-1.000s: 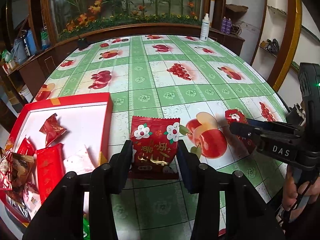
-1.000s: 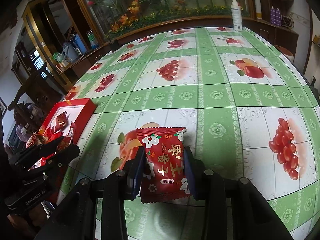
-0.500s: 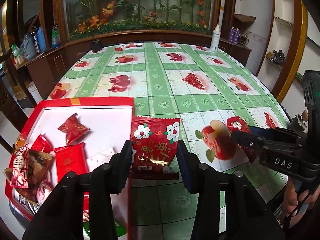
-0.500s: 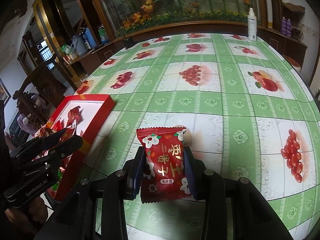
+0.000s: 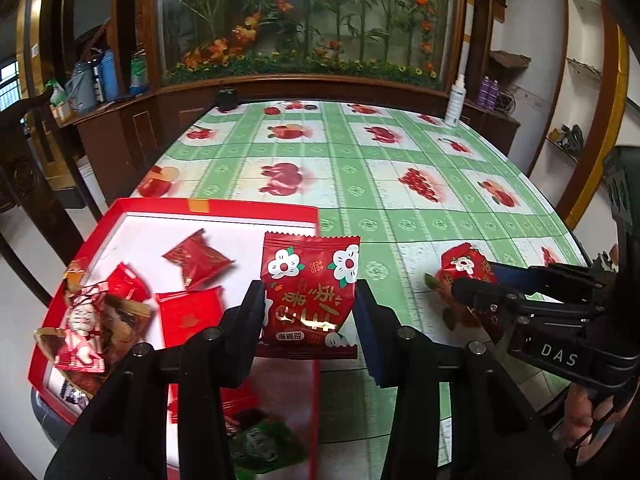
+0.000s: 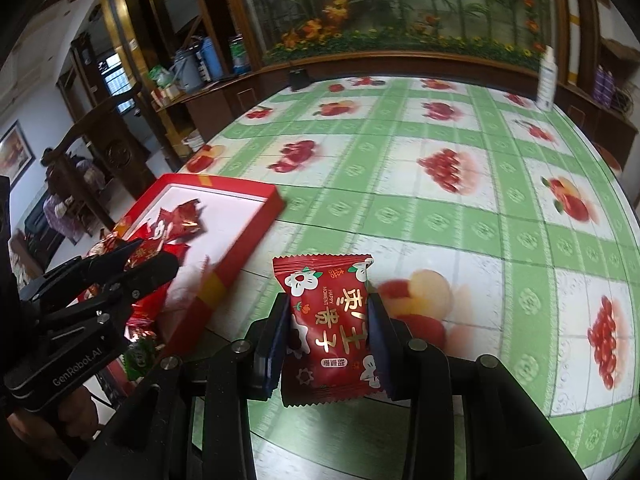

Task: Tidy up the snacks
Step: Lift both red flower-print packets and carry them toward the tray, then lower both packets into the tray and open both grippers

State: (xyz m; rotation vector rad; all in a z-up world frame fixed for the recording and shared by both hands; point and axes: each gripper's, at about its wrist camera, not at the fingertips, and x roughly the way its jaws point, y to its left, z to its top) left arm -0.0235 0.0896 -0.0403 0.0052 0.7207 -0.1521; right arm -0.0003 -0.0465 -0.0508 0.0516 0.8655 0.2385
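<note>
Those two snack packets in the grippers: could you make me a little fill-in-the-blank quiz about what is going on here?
1. Each gripper is shut on a red packet printed with white ____.
2. The left gripper holds its packet over the edge of the red ____.
3. The right gripper holds its packet above the ____ checked tablecloth.
4. The white spray bottle stands at the table's ____ edge.

Missing words: flowers; box; green; far

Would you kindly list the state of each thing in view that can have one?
Left gripper: shut on a red flower-print snack packet, held over the box edge.
Right gripper: shut on a second red flower-print packet, above the tablecloth.
Red shallow cardboard box: open, partly filled with wrapped snacks.
White spray bottle: upright.
</note>
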